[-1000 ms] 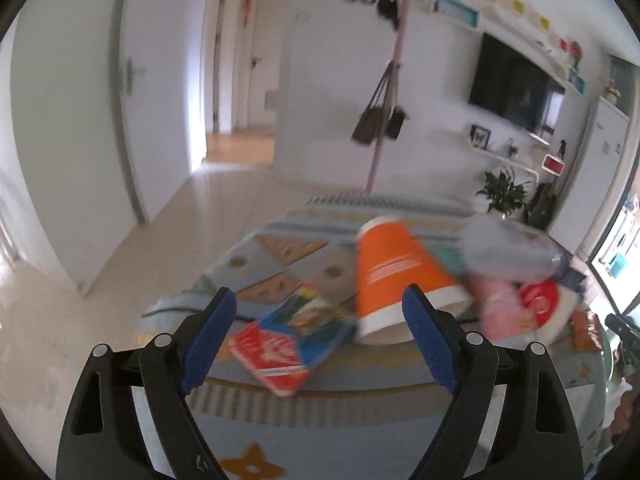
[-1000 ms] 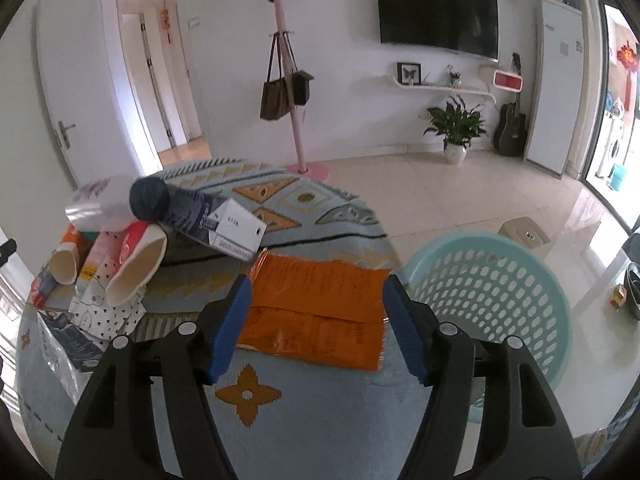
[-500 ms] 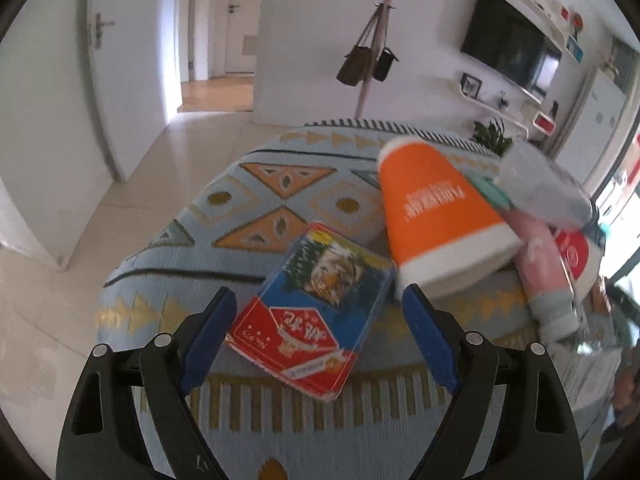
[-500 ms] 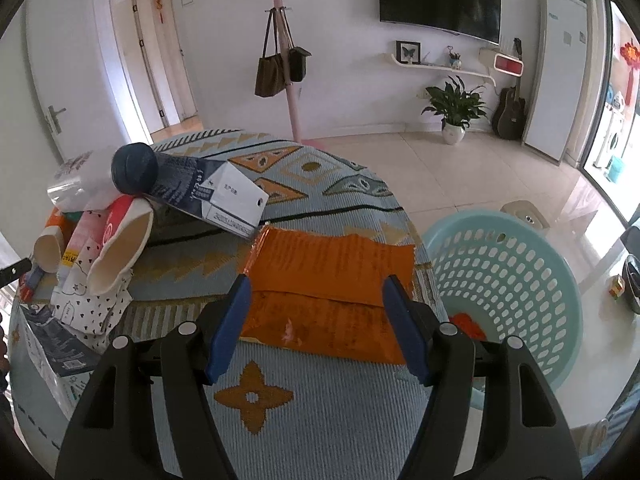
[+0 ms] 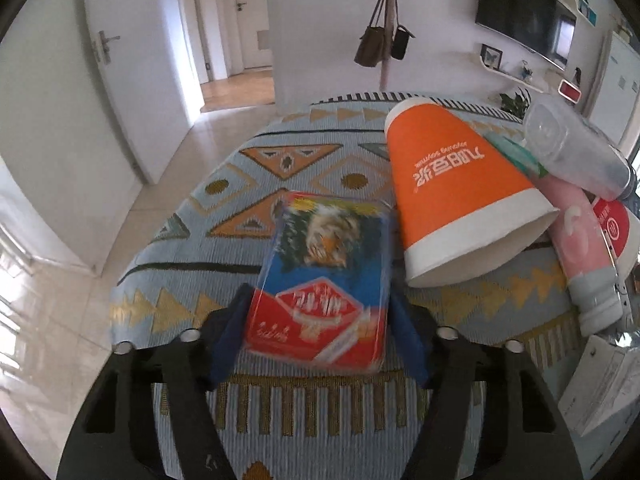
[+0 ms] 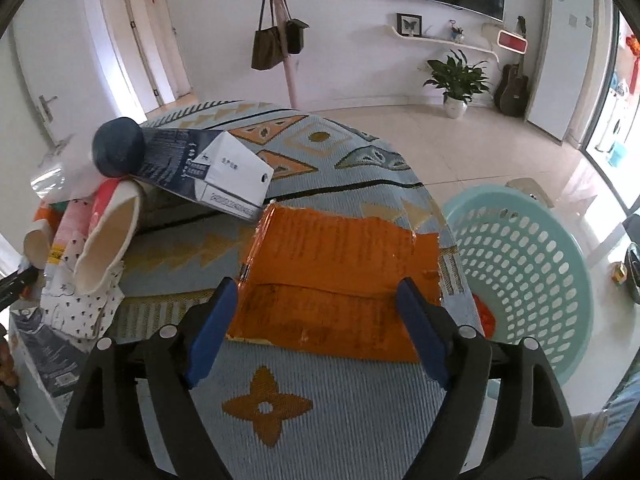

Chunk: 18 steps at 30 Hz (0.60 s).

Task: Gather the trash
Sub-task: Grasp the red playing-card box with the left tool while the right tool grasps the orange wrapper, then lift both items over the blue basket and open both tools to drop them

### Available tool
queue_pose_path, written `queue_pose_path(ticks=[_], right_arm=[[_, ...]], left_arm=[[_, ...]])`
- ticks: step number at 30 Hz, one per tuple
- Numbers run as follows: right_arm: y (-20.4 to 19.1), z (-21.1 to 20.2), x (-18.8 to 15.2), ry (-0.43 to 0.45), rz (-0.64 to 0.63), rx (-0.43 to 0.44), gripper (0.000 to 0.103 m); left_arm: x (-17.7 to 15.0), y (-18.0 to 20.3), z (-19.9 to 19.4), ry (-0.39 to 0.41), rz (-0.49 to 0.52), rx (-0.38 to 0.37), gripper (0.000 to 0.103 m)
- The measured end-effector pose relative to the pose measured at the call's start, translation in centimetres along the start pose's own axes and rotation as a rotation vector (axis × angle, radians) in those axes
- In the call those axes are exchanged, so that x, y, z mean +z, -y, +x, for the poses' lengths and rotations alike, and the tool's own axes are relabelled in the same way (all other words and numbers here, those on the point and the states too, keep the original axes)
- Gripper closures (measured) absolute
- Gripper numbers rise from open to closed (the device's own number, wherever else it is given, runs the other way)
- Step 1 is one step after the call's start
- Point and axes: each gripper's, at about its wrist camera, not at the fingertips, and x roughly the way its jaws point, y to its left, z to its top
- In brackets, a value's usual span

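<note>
- Left hand-held gripper [image 5: 320, 332] dropped lower over the table [image 5: 280, 408] than a second ago, now straddling the red-and-blue packet [image 5: 320, 280]; back then just hanging wide above it.
- Jaws closing right now, packet between the pads, looks like touching on both sides but blurry, so can't call it a firm grip yet.
- Packet sits near the table's near edge, just beside the orange cup [image 5: 456, 196] lying on its side.
- Right hand-held gripper [image 6: 316, 320] also lower and closer in, jaws opening wider, nothing held; orange wrapper [image 6: 340, 272] flat between them by the right edge.
- Basket [image 6: 520, 276] just off that right edge, something orange already in it.
- Probably means two pickups underway: packet nearly grabbed, wrapper next.
</note>
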Motion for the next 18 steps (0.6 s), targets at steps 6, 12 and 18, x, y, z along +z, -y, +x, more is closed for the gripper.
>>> queue_pose_path(ticks=[6, 12, 18], right_arm=[[-1.1, -0.2, -0.1, 0.014, -0.062, -0.038, 0.056], [-1.7, -0.8, -0.6, 0.03, -0.097, 0.046, 0.097], [-1.3, -2.8, -0.7, 0.04, -0.029, 0.126, 0.069]], left_arm=[[0.1, 1.0, -0.8, 0.06, 0.023, 0.029, 0.044], [-0.1, 1.5, -2.5, 0.119, 0.004, -0.01, 0.044], [-0.2, 1.6, -3.1, 0.127, -0.016, -0.052, 0.044]])
